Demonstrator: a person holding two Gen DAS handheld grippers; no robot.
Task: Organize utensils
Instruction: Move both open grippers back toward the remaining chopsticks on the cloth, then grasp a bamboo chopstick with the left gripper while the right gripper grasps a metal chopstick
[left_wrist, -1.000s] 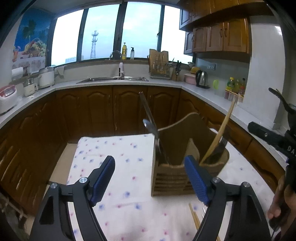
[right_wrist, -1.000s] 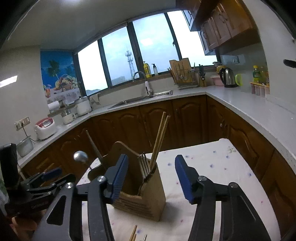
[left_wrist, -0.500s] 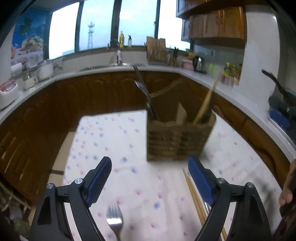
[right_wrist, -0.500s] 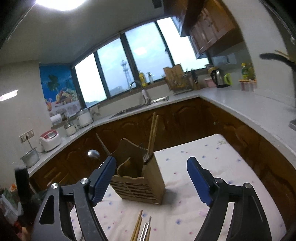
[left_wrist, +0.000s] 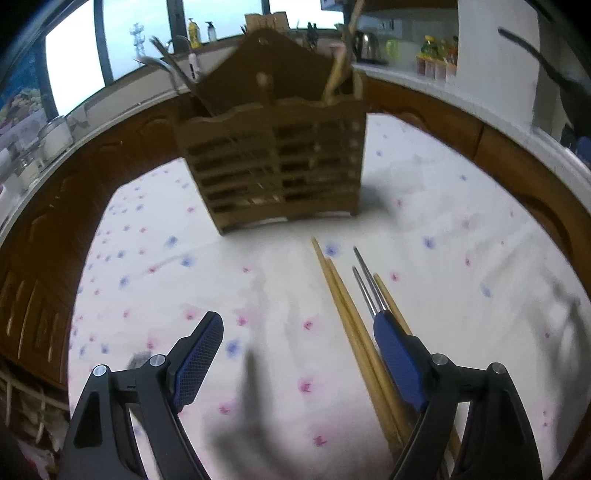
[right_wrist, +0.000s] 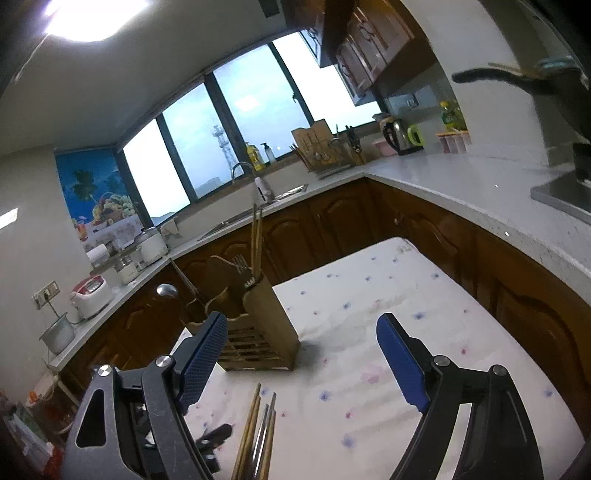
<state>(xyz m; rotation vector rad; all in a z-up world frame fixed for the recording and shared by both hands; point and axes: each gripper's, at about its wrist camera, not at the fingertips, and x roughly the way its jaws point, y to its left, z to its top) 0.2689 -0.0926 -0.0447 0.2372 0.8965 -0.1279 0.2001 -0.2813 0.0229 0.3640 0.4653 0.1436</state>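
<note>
left hand-held gripper (left_wrist: 295, 350): jaws closing a bit but wide apart, nothing between them, just over the cloth
right hand-held gripper (right_wrist: 301, 354): spread wide, empty
chopsticks (left_wrist: 354, 325): loose on the flowery worktop (left_wrist: 461, 240), near its front edge
wooden caddy (left_wrist: 273, 162): toward the back edge, holding a fork (right_wrist: 242, 263), ladle (right_wrist: 167, 290), more chopsticks

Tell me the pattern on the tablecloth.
The tablecloth is white, scattered with small pink and blue flower-like spots; the left wrist view shows it best.

Chopsticks (left_wrist: 354, 332) run under the left gripper's finger (left_wrist: 397, 358), lower ends cut off. Fork (left_wrist: 251, 398) is a dark blur. Holder (left_wrist: 273, 166) blurred; its top cropped. Right view: chopstick ends cut off.
</note>
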